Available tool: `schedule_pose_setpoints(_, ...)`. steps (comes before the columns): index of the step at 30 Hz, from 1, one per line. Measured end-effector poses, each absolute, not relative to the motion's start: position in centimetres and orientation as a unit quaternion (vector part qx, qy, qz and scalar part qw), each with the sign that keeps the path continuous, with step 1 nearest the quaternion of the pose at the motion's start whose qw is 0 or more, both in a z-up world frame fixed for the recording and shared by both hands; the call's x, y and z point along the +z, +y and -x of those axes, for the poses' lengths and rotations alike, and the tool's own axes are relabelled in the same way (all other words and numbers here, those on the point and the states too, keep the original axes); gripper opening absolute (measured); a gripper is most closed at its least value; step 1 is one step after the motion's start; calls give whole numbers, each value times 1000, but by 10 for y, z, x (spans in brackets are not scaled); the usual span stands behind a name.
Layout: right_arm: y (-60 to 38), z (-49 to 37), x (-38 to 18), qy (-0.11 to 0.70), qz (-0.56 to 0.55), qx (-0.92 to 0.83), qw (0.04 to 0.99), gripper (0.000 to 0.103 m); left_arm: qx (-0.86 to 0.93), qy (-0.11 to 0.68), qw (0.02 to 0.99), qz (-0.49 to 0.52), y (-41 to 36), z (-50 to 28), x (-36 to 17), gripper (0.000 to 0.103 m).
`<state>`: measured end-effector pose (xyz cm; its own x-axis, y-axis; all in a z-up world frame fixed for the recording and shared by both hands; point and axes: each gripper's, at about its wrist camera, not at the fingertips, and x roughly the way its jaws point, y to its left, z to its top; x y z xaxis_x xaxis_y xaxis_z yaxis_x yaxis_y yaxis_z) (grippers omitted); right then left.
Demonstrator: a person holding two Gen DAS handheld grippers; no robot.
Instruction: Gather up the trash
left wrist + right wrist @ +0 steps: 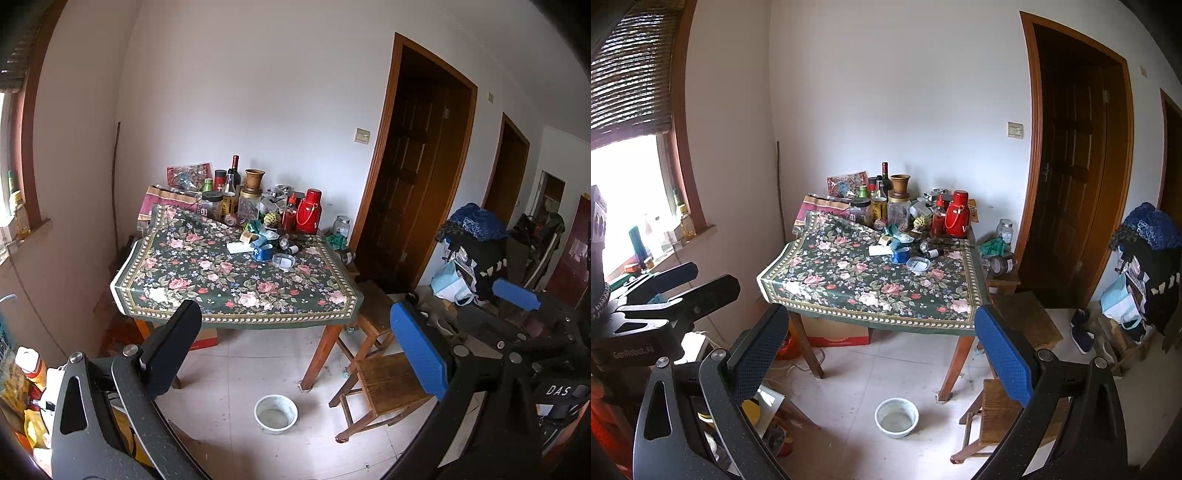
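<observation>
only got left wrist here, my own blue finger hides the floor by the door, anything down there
Observer: Yes, a pair of dark shoes lies on the floor just right of the doorway.
Operator: whats under the table, i only see a corner of something
Observer: A red and tan cardboard box sits on the floor under the table, behind its front left leg.
Operator: right gripper holding anything
Observer: No, the right gripper is open wide, nothing between its fingers.
</observation>
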<state>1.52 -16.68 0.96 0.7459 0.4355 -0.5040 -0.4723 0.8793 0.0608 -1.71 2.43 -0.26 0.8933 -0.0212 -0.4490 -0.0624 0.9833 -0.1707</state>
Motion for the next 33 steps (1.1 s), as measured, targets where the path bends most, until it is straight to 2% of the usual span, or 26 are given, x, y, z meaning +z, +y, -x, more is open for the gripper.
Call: schedule_pose_setpoints(33, -175, -24, 8, 260, 29, 246, 933, 100, 11, 232, 969, 86, 23, 11, -7, 103)
